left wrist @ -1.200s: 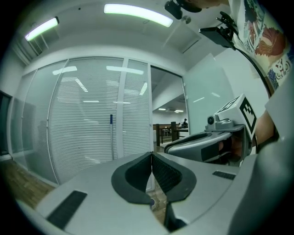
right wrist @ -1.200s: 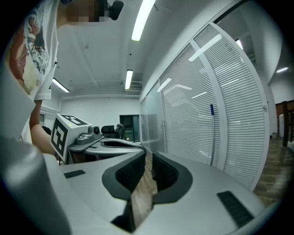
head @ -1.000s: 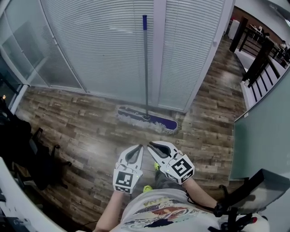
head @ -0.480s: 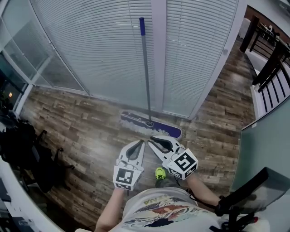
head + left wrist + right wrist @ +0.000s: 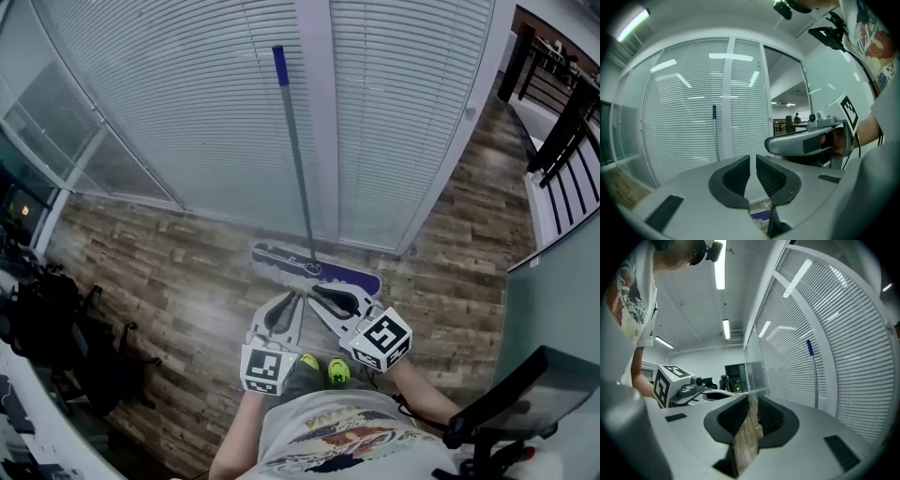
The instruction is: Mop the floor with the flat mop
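Some of the flat mop [image 5: 352, 277] hides behind left claw [image 5: 292, 299], right claw [image 5: 317, 291].

Flat mop [image 5: 316, 271] on seemingly wooden floor [image 5: 178, 277]

Head view steeply down, gripper views forward along jaws — all share mop handle [image 5: 294, 155]

The left hand-held gripper [image 5: 290, 301] and right hand-held gripper [image 5: 316, 292] point forward side by side, jaws closed together.
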